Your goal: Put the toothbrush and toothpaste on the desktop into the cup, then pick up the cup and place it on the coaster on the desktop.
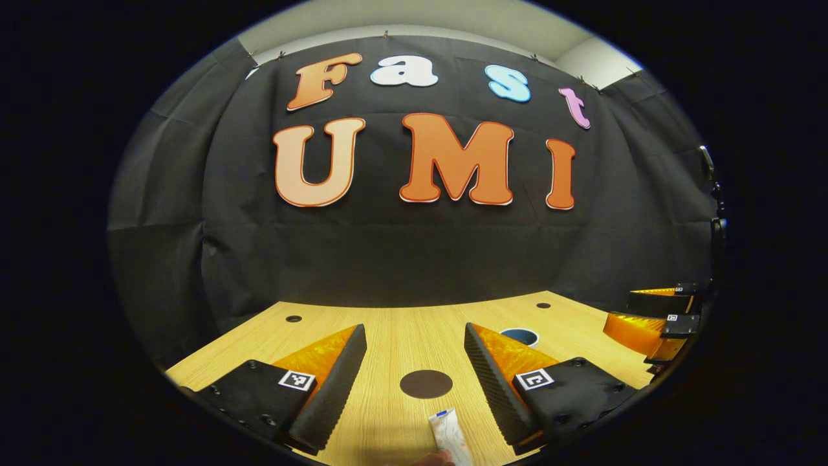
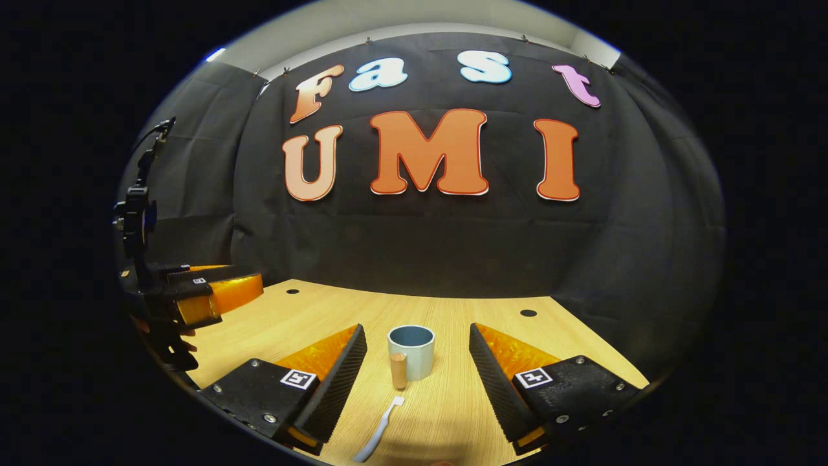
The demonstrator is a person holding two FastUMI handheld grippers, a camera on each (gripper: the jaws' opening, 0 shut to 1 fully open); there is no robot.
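Left tongs point(image 1: 415, 362) open above coaster point(image 1: 425, 384) and toothpaste point(image 1: 451, 437), right tongs point(image 2: 418, 362) open, framing cup point(image 2: 411, 351), toothbrush point(image 2: 379, 430) on wooden surface point(image 2: 453, 401)

The table point(image 2: 453, 310) is pale yellow wood with fine straight grain and a few small dark round holes, and on it lies a flat, dark brown round coaster point(image 1: 425, 384). The cup point(image 2: 411, 351) is soft grey-blue, a small light tan wooden cylinder point(image 2: 398, 370) stands before it, the toothbrush point(image 2: 378, 432) is white, and the toothpaste point(image 1: 451, 435) is white with reddish print and a blue end. Both the left gripper point(image 1: 414, 359) and right gripper point(image 2: 417, 362) have black ridged fingers, glossy orange sides, and black bases with small black-and-white square markers.
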